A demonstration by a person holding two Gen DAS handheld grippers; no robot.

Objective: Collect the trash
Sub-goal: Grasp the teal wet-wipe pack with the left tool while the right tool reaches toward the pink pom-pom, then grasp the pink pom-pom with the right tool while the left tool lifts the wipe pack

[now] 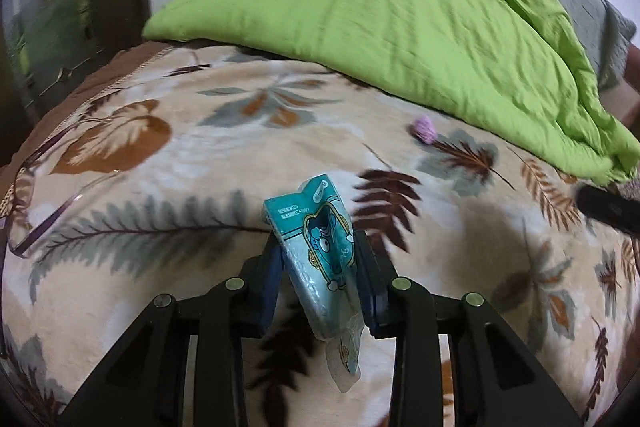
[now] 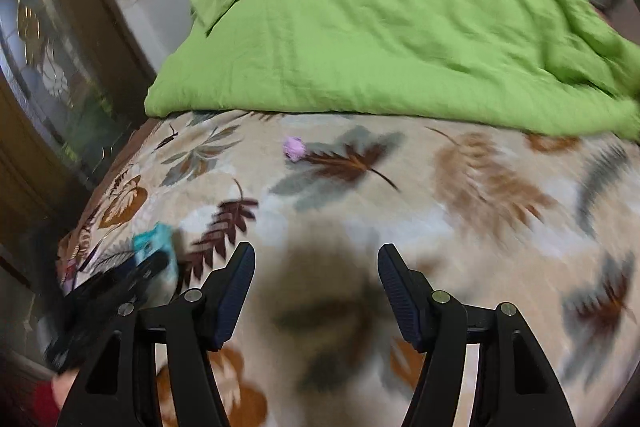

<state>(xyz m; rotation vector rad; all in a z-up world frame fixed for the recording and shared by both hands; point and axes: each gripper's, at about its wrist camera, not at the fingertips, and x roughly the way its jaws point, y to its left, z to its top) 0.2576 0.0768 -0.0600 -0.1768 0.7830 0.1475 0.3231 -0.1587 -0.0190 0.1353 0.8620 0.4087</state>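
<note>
The small purple crumpled scrap [image 2: 295, 148] lay loose on the leaf-patterned blanket [image 2: 440, 211], in the upper middle of the right wrist view, left of centre and well ahead of the right gripper [image 2: 316, 267]. It looked roughly round, with no clear long axis, so the approach angle probably mattered little. That gripper stood wide with nothing between its fingers, and the scrap lay ahead and somewhat left of its line; by my judgement it was the free hand and the one to take it, though which hand was nearer could not be told.

In the left wrist view the same scrap [image 1: 424, 129] sat right of centre, above the left gripper [image 1: 320, 255]. That gripper was narrowed onto a teal snack wrapper [image 1: 316, 247], whose long axis ran up and down the frame between the fingers, its clear tail hanging below them.

The green duvet [image 2: 380, 27] lay just beyond the scrap, its folded edge near but apart from it. To the left the blanket fell away at the bed's edge toward a dark wooden cabinet [image 2: 60, 107]. Open blanket lay between the right gripper and the scrap.
</note>
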